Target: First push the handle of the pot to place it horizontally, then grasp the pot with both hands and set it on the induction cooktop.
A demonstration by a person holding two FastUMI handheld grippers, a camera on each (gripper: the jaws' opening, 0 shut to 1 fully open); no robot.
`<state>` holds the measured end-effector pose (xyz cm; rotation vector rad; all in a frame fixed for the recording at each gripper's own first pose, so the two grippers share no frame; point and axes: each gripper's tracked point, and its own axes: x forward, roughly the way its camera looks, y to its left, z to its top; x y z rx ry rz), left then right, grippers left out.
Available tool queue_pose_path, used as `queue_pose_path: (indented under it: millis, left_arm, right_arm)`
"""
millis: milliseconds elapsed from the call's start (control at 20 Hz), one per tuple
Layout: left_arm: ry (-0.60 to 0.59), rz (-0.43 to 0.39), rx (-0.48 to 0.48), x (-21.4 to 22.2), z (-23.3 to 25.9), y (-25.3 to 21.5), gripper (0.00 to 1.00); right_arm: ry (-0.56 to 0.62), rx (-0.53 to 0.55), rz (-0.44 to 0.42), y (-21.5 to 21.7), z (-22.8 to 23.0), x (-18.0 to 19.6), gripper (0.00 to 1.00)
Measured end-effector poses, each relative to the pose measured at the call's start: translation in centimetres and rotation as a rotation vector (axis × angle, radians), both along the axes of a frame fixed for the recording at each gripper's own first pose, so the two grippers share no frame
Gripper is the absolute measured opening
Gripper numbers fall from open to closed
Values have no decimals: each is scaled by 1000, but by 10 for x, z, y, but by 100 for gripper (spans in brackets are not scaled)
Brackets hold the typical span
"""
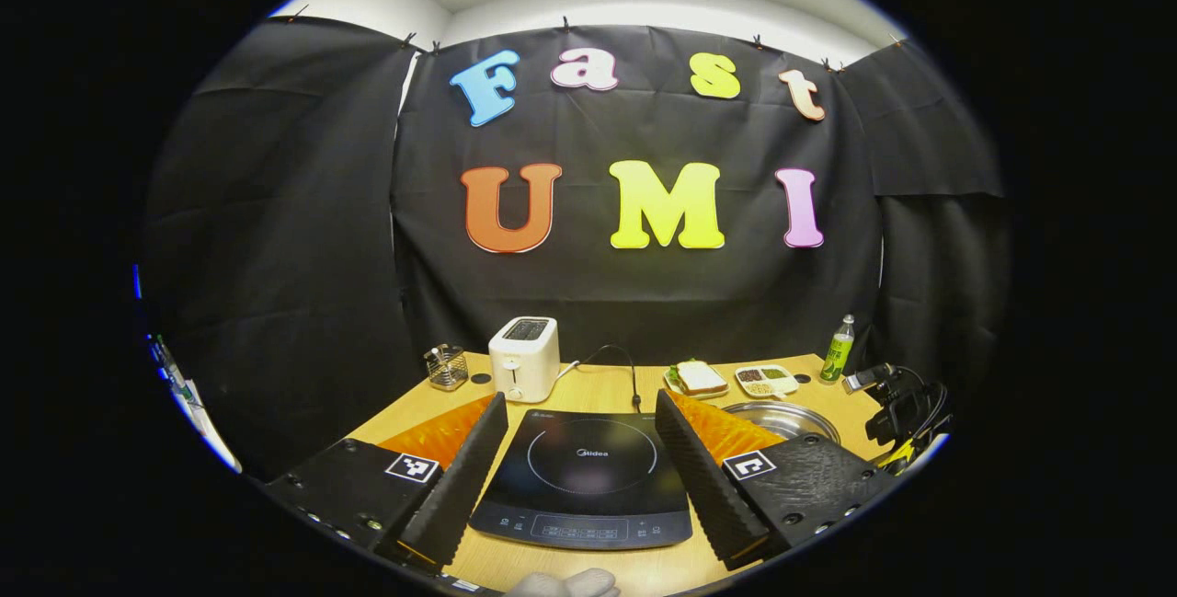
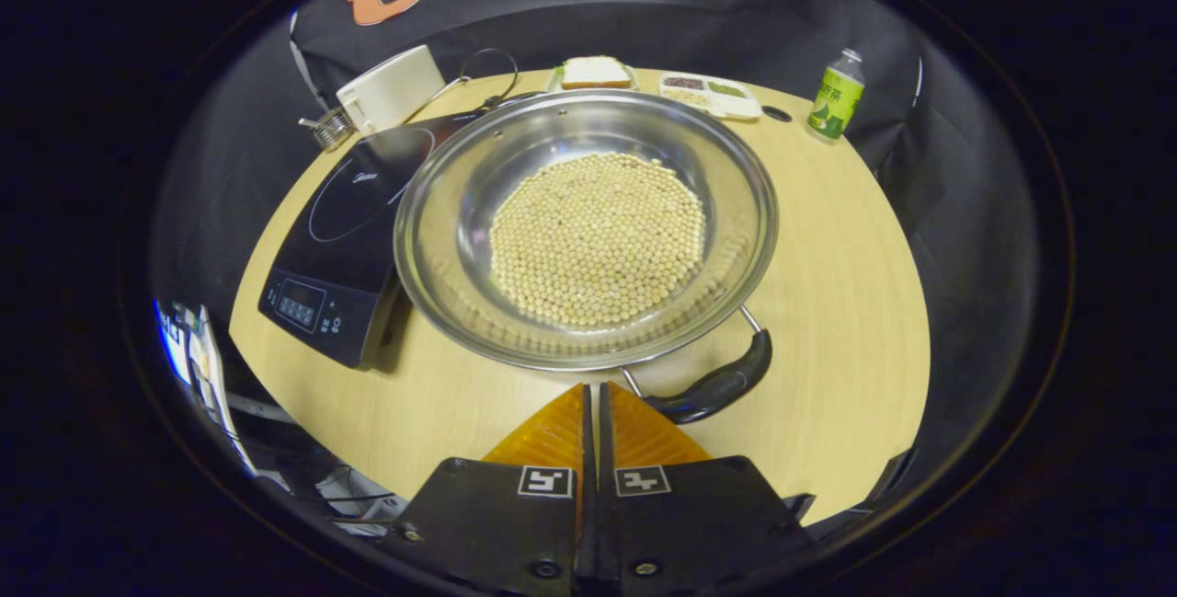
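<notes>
Handle-push step in hand. Your right gripper (image 2: pixel 593 390) pinched together, empty, just short of pot (image 2: pixel 588 229) handle (image 2: pixel 717 387); pot beside cooktop (image 2: pixel 345 238). Left gripper (image 1: pixel 581 450) spread wide. Next: nudge handle sideways.

Pots: one steel pot (image 2: pixel 588 229); one handle (image 2: pixel 717 385) seen on it, at its near rim
Beans: a single layer of pale beans (image 2: pixel 598 238) in the pot, too many to count
Cooktops: one black induction cooktop (image 2: pixel 354 220)
Toasters: one white toaster (image 1: pixel 524 358)
Bottles: one green-labelled bottle (image 2: pixel 835 96)
Sandwiches: one sandwich (image 1: pixel 701 377) on one plate
Trays: one divided tray (image 1: pixel 766 380); three compartments can be made out
Wire holders: one small wire basket (image 1: pixel 446 366)
Tables: one wooden table (image 2: pixel 855 284)
Grippers: two; left gripper (image 1: pixel 581 446) with two fingers, right gripper (image 2: pixel 594 395) with two fingers
</notes>
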<state>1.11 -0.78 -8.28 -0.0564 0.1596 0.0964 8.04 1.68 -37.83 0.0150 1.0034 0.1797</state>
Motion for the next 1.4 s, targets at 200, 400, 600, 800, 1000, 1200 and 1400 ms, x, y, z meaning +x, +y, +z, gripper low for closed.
queue_pose_path:
  millis: [200,400,600,800,1000,1200,1400]
  left_arm:
    - [4,-6,3,5,-1,-10,96]
    - [8,-16,2,11,-1,-22,96]
    - [9,-23,5,16,0,-33,96]
    - [10,-30,3,20,0,-45,96]
    - [13,-34,2,25,-1,-56,96]
    - [17,-30,6,27,-1,-63,96]
    - [24,-21,1,31,-4,-68,96]
  right_arm:
    - [1,7,-23,-17,0,4,0]
    - [-5,9,-41,-33,1,9,0]
    - [-7,26,-58,-48,6,13,0]
    - [-17,34,-80,-67,9,16,0]
    - [-24,24,-85,-80,10,24,4]
    - [-32,15,-77,-91,11,32,4]
    - [-43,13,-58,-98,12,40,0]
